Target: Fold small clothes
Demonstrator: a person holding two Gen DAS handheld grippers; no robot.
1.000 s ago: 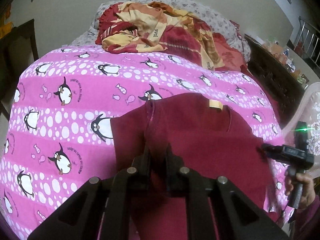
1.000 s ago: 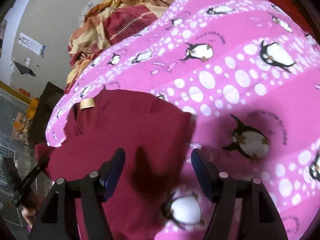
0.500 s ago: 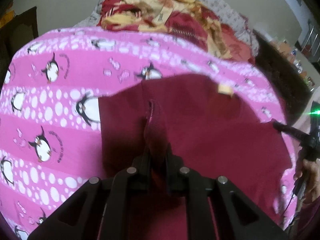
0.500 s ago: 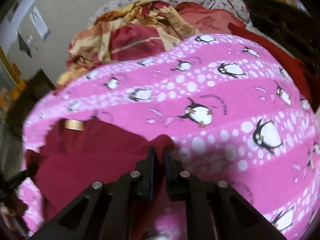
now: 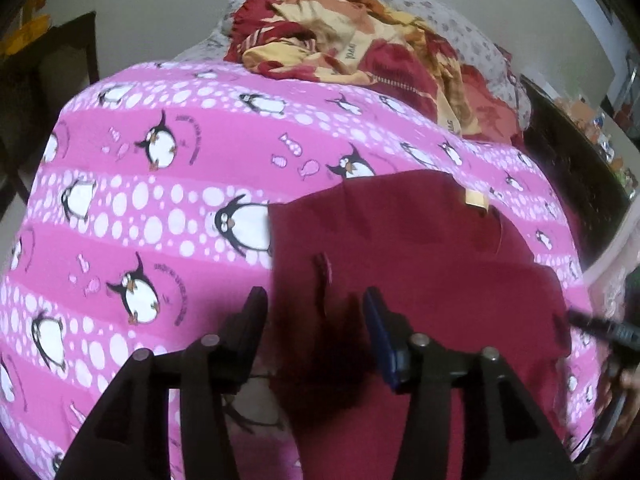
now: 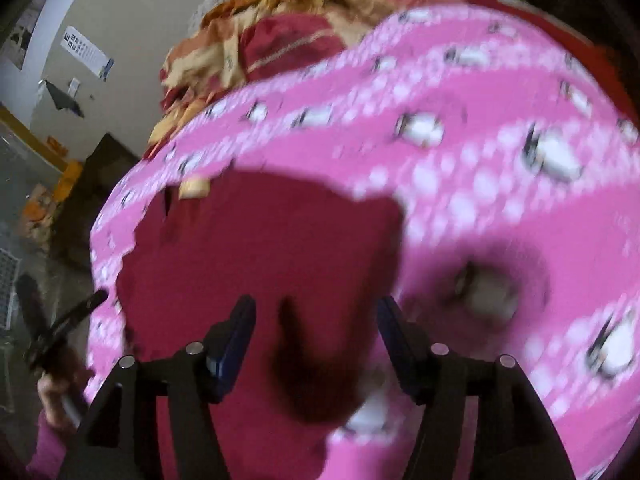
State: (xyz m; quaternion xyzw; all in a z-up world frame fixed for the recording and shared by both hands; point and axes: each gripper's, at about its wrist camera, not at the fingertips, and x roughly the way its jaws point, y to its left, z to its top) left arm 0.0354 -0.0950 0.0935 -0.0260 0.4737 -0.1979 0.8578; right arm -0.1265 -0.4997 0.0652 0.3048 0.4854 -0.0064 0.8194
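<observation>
A tan label sat at the neckline of the maroon shirt; no writing on it could be read. The crumpled red-and-yellow blanket at the far end of the bed carried short printed words, too small to read. A poster like an eye chart hung on the pale wall in the right wrist view.

The maroon shirt lay spread on the pink penguin-print sheet, collar toward the blanket end and body running back toward the cameras. A small ridge of cloth stood up from it just ahead of the left tool.

The left tool had just been opening. Its jaws stood moderately apart, the ridge of cloth lay in the gap, and neither pad pressed on it. The right tool had likewise just been opening. Its jaws stood wide over the shirt near its right edge, with no cloth pinched; this view was motion-blurred.

The bed filled most of both views. A grey patterned pillow lay behind the blanket. Dark furniture stood beside the bed.
</observation>
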